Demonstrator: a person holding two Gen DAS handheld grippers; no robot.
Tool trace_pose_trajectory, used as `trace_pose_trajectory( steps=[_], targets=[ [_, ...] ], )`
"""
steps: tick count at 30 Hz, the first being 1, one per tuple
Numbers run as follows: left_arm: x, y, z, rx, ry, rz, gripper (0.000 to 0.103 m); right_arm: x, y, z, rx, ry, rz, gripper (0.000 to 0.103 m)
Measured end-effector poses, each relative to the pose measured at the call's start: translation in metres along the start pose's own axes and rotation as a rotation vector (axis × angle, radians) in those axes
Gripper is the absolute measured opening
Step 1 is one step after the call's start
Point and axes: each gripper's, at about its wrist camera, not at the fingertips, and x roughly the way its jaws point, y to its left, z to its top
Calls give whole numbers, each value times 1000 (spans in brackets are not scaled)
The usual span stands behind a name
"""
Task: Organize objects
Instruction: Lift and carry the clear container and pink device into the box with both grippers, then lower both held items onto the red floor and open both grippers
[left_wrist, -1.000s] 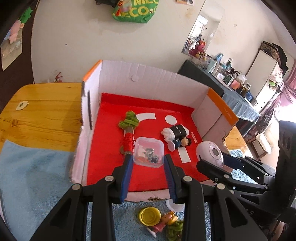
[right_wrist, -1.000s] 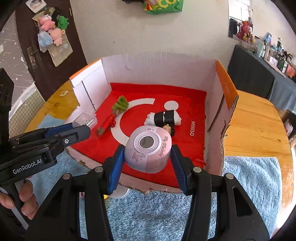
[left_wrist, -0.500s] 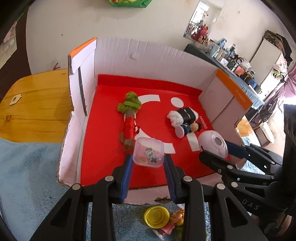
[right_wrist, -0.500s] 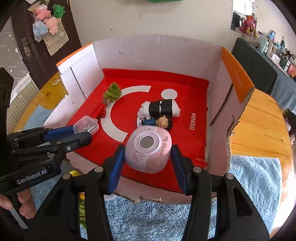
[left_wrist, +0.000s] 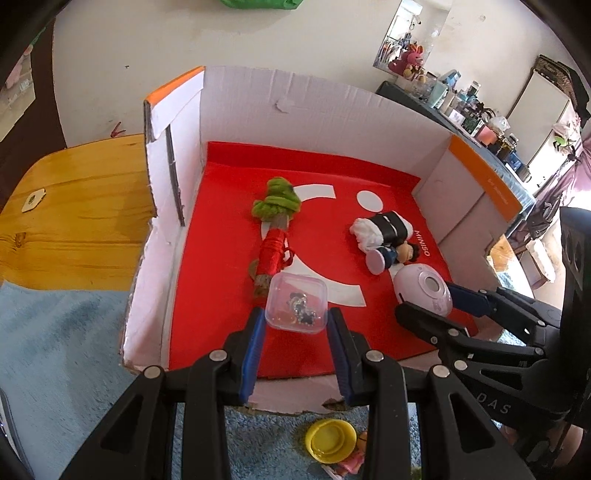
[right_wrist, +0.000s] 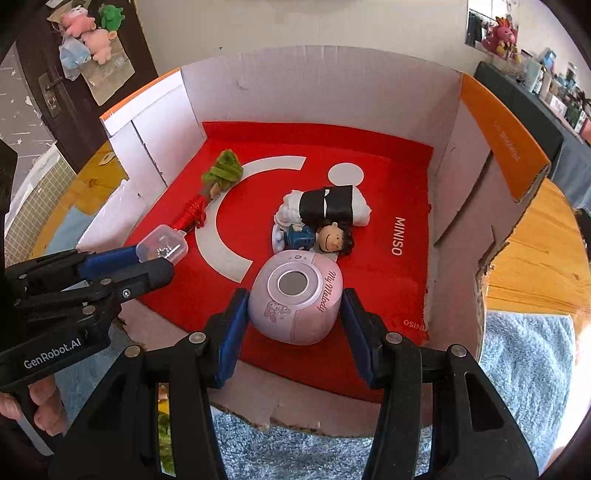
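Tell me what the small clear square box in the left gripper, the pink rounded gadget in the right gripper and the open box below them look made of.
Small clear square box: hard transparent plastic, glossy; small metal-looking bits show through.
Pink rounded gadget: smooth moulded plastic, soft sheen, printed lettering; probably a hard shell.
Open box: corrugated cardboard, matt white, with torn brown edges.

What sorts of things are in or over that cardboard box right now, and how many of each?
Doll figures lying on the red floor: 1, doll
Rolled white and black bundles: 1, bundle
Green and red yarn sticks: 1, yarn stick
Clear plastic cases, held: 1, clear case
Pink round gadgets, held: 1, pink gadget
Total: 5
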Motion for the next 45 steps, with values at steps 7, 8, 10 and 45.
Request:
trace_pose_trajectory(
  steps=[7, 8, 10, 45],
  targets=[
    [1, 0, 7, 7, -7, 9, 36, 1, -1, 1, 15, 1, 9, 48],
    [1, -1, 8, 8, -8, 9, 36, 1, -2, 1, 16, 0, 8, 48],
    [2, -2, 12, 17, -12, 16, 36, 2, -3, 3, 18, 1, 9, 48],
    [34, 5, 26, 21, 12, 4, 36, 19, -6, 22, 34, -11, -40, 49]
  ],
)
